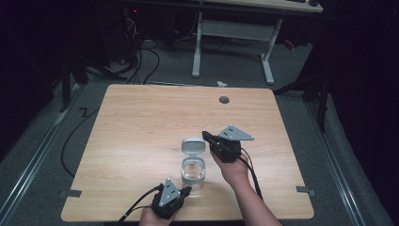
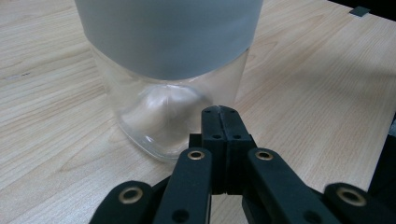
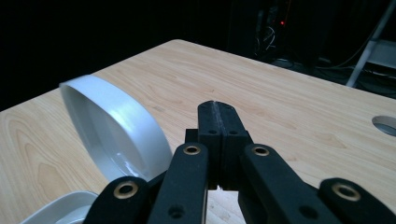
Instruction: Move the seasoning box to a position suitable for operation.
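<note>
Just beyond closed left fingers [image 2: 212, 126], clear jar [image 2: 173, 88], lid [image 3: 116, 130] beside right fingers [image 3: 231, 123]

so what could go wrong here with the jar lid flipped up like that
The left gripper is shut with its tips right at the base of the clear jar; a nudge could slide or tip it. The lid stands open on its hinge close beside the shut right gripper; a stray sideways move might knock it shut or drag the jar over. Neither gripper holds the jar, so it is unsteadied.
</note>
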The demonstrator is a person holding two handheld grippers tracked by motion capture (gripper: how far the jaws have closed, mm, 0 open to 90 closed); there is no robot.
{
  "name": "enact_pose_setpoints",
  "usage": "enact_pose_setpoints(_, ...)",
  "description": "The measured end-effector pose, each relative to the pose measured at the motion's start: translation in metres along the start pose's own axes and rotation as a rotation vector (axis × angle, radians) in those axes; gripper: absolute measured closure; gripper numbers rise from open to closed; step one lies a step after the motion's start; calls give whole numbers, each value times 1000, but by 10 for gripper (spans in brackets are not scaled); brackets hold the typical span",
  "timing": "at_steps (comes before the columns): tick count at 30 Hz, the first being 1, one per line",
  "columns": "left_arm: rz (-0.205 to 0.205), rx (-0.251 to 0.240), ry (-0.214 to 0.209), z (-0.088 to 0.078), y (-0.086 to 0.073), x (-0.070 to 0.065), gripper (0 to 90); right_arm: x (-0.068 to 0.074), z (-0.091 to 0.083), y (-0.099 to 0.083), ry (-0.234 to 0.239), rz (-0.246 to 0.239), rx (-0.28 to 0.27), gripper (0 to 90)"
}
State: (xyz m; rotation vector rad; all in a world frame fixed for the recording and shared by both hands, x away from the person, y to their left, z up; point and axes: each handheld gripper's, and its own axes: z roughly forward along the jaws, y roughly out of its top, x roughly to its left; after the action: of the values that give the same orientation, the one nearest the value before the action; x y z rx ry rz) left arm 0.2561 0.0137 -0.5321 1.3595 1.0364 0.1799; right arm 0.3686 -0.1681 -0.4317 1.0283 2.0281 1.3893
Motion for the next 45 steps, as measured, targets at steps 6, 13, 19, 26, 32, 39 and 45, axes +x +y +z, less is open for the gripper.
enact_pose_setpoints(6,-5,-4,-1,0,0,0,900,5,-5,1,16,-13,-9,900)
enact_pose_setpoints(13,-11,-10,-4,-1,2,0,900,14,-14,-6,37,-28,-4,900)
enact_pose_setpoints(19,-11,-17,-7,-3,5,0,900,20,-23,-15,39,-38,-12,900)
enact_pose_setpoints(26,-9,-19,-6,-9,8,3,900,13,-29,-20,28,-16,-19,900)
enact_pose_setpoints(32,-13,-11,-10,-23,17,14,885,4,-31,-28,8,9,-6,900)
enact_pose_setpoints(39,26,-19,56,-34,35,42,811,-13,-38,-39,-27,35,13,890)
enact_pose_setpoints(45,11,-80,144,-44,55,74,697,-28,-43,-55,-53,67,27,871)
